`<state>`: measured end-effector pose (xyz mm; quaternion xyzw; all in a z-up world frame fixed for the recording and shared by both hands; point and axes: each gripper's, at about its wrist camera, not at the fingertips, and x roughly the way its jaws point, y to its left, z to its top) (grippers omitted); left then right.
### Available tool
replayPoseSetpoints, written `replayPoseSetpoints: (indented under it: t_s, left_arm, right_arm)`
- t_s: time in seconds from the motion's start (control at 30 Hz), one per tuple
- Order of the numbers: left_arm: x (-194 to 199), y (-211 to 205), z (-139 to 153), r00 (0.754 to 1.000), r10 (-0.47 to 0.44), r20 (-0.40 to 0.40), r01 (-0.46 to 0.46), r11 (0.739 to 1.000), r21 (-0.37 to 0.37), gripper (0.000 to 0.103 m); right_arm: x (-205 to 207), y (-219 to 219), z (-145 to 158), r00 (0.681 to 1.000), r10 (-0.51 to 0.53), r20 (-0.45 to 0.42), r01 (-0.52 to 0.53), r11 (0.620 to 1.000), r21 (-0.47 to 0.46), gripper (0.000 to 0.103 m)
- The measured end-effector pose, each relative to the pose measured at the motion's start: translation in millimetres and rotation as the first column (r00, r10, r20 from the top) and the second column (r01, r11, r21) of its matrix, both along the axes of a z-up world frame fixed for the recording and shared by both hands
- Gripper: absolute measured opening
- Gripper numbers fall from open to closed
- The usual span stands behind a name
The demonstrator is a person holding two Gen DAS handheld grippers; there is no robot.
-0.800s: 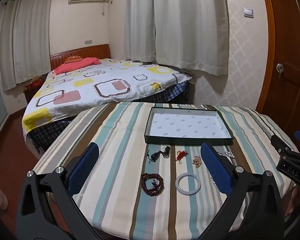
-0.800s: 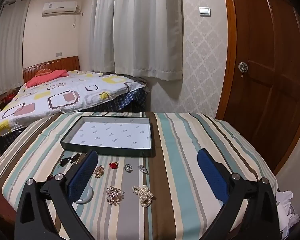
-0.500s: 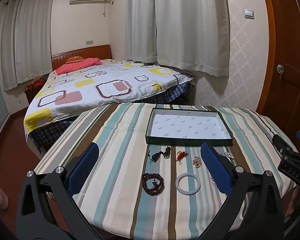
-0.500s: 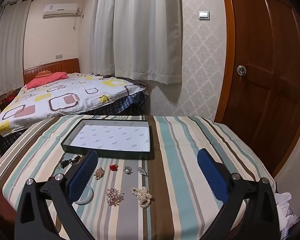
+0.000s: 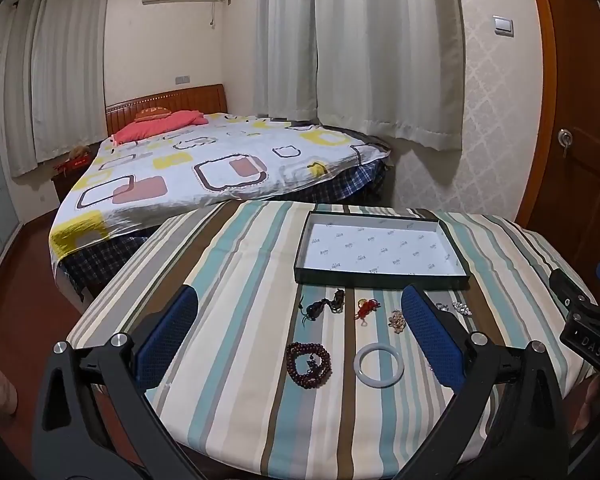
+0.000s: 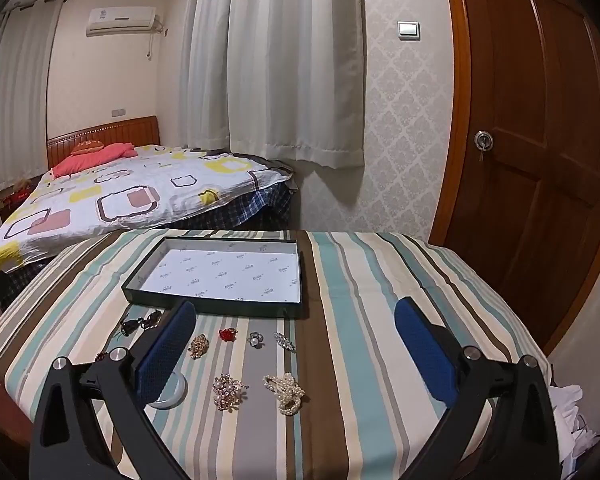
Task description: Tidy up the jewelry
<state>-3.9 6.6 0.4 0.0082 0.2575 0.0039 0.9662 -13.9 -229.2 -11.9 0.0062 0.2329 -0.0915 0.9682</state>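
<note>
Both tongs gape wide, nothing in them: left gripper (image 5: 298, 330), right gripper (image 6: 296, 342). Jewelry lies loose on the striped tablecloth (image 6: 364, 320) before the shallow tray (image 6: 220, 272): bead bracelet (image 5: 309, 364), white bangle (image 5: 379, 365), pearl cluster (image 6: 286, 393). Bed (image 5: 204, 168) behind. "DAS" reads on the right gripper's body.

Teal, brown and cream striped tablecloth (image 5: 236, 280), dark-walled white-lined tray (image 5: 380, 276), white bangle (image 5: 379, 365), blue fingers (image 5: 432, 336)

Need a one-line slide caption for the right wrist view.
Open right gripper above a striped tablecloth, brooches and a pearl piece laid out before an empty tray.
</note>
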Motion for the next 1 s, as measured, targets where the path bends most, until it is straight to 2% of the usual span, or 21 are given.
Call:
replayPoseSetpoints:
  t_s: [1.0]
  left_arm:
    - [-0.2, 2.3, -6.0, 1.0, 0.004, -0.013, -0.004, 1.0, -0.008, 0.099]
  right_arm:
    - [-0.9, -1.7, -2.1, 1.0, 0.003, -0.004, -0.003, 1.0, -0.001, 0.097]
